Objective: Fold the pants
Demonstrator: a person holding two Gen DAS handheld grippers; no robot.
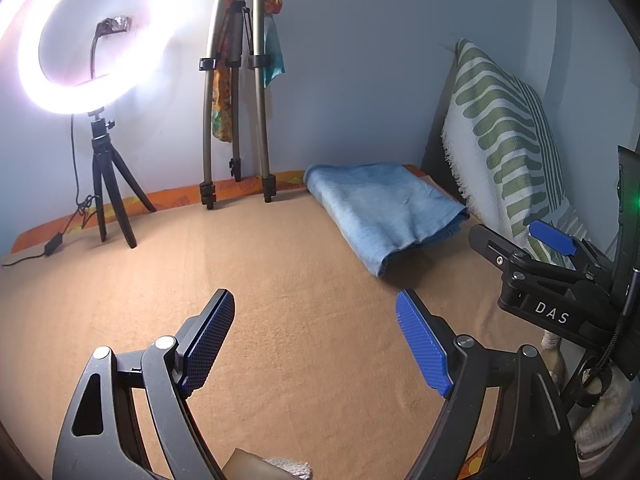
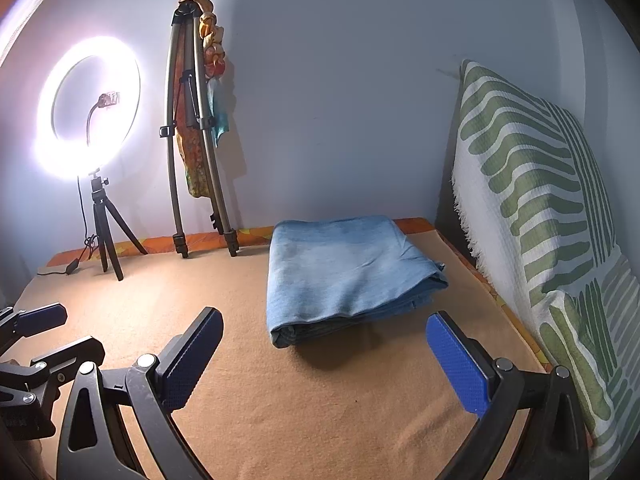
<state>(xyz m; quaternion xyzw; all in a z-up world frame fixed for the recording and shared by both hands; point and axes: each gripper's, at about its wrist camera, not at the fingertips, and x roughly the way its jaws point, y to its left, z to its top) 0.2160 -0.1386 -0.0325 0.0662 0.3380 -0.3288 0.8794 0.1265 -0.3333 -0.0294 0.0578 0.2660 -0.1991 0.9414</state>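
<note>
Hovering low over the tan blanket [image 1: 280, 280], the left gripper [image 1: 316, 340] has its blue-padded fingers spread wide with nothing between them, and the right gripper [image 2: 324, 360] is parted just as wide and equally empty. In the left wrist view the right gripper's black body marked "DAS" shows at the right edge; in the right wrist view the left gripper shows at the lower left. Beyond the right gripper's fingertips, apart from them, the blue pants [image 2: 344, 268] lie folded into a thick rectangle on the blanket, the folded edge toward the camera and layered edges at the right. Just to their right a green-and-white striped pillow [image 2: 540, 208] leans upright. Farther back, by the wall, stand a lit ring light [image 2: 90, 108] on a small black tripod [image 2: 106, 236] and a folded grey tripod [image 2: 192, 140] with colourful cloth [image 2: 208, 64] draped on it.
</note>
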